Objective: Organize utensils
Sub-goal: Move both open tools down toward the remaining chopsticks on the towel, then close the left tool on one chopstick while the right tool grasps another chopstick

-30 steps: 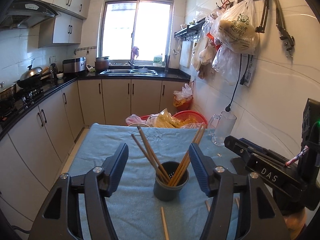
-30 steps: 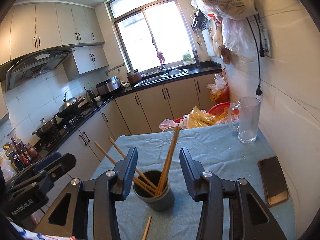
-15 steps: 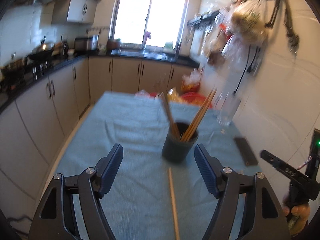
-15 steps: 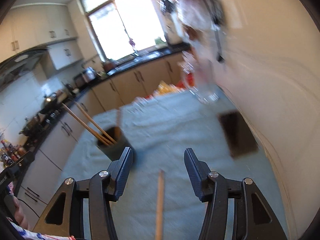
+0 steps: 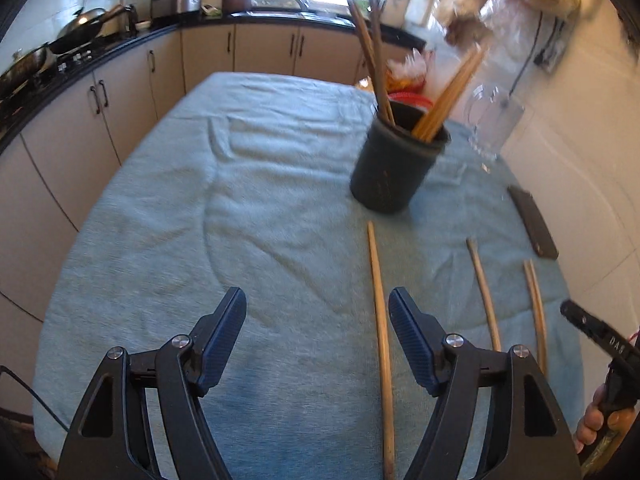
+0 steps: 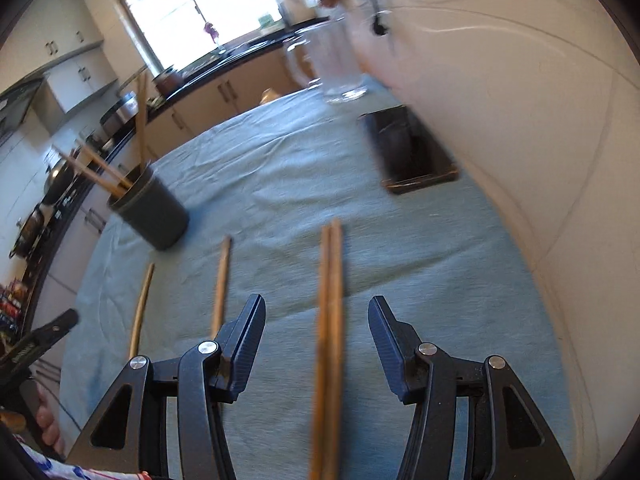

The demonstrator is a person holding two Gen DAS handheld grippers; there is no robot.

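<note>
A dark round holder [image 5: 396,164] with several wooden chopsticks standing in it sits on the blue-green cloth [image 5: 240,208]. Three loose chopsticks lie in front of it. One chopstick [image 5: 380,320] runs between the fingers of my left gripper [image 5: 316,320], close to the right finger; the gripper is open and not pressing on it. In the right wrist view, a pair of chopsticks [image 6: 330,300] lies side by side between the fingers of my right gripper [image 6: 316,320], which is open above them. Two single chopsticks [image 6: 222,280] lie to their left, with the holder [image 6: 152,208] beyond.
A dark phone [image 6: 412,152] lies near the white wall on the right, and a clear glass mug [image 6: 336,52] stands behind it. Kitchen cabinets and a stove counter [image 5: 80,64] run along the left. The other gripper [image 5: 592,328] shows at the right edge of the left wrist view.
Both grippers have dropped toward the cloth and tipped downward, with jaws a little wider. The holder has slid up and away in both views, and loose chopsticks now lie between the fingers.
</note>
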